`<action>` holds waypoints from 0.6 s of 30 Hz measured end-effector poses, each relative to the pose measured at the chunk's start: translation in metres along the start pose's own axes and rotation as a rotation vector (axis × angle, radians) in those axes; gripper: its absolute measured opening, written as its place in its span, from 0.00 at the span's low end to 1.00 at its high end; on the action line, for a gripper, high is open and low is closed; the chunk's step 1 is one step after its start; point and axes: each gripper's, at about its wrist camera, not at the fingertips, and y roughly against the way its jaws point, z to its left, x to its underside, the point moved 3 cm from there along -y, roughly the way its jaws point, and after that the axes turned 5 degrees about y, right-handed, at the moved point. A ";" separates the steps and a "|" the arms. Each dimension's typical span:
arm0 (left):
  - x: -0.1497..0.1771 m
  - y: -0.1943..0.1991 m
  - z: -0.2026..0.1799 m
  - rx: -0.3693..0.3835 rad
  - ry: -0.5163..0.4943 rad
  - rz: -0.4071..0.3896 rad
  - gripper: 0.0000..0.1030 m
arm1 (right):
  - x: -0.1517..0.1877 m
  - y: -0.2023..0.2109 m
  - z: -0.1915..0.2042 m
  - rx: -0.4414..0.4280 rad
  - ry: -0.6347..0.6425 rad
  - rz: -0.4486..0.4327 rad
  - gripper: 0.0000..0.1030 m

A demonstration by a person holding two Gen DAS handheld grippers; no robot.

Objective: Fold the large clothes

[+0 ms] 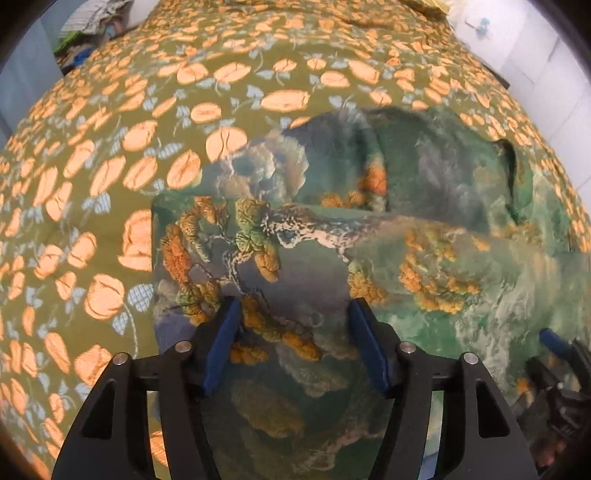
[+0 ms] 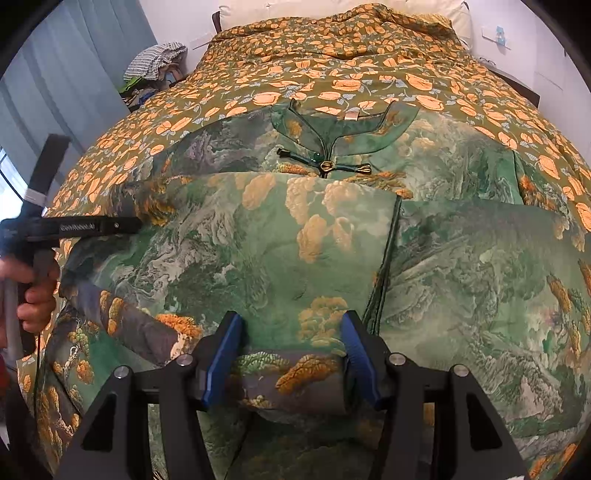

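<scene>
**Both tools low over the green garment on the bed**

Blue-padded fingers of the left tool (image 1: 295,343) stand apart over a folded corner of the green landscape-print garment (image 1: 369,236), apparently not pinching it, though blur hides contact. Its folded panels lie flat on the bedspread (image 1: 110,155) patterned with orange flowers. Right tool (image 2: 291,354) straddles a raised fold near the hem, pads flanking the cloth; whether they press is unclear. Collar (image 2: 332,133) points toward the pillows (image 2: 332,7).
</scene>
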 end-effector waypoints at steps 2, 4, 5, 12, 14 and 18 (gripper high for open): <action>-0.007 0.017 -0.001 0.045 0.022 -0.040 0.64 | 0.000 0.001 -0.001 -0.006 -0.001 -0.004 0.55; -0.019 0.033 0.000 0.100 0.060 -0.091 0.67 | 0.000 0.001 -0.002 -0.011 -0.003 -0.006 0.55; -0.024 0.034 -0.001 0.106 0.070 -0.104 0.70 | 0.000 0.001 -0.002 -0.012 -0.003 -0.007 0.55; -0.034 -0.027 0.010 0.024 0.111 -0.015 0.78 | -0.001 -0.001 -0.001 -0.003 0.005 -0.006 0.55; -0.031 -0.020 0.007 0.012 0.104 -0.044 0.78 | -0.001 -0.001 -0.001 -0.001 0.005 -0.002 0.56; -0.022 0.019 0.005 0.047 0.061 -0.113 0.79 | -0.004 0.016 -0.001 -0.017 -0.017 -0.050 0.57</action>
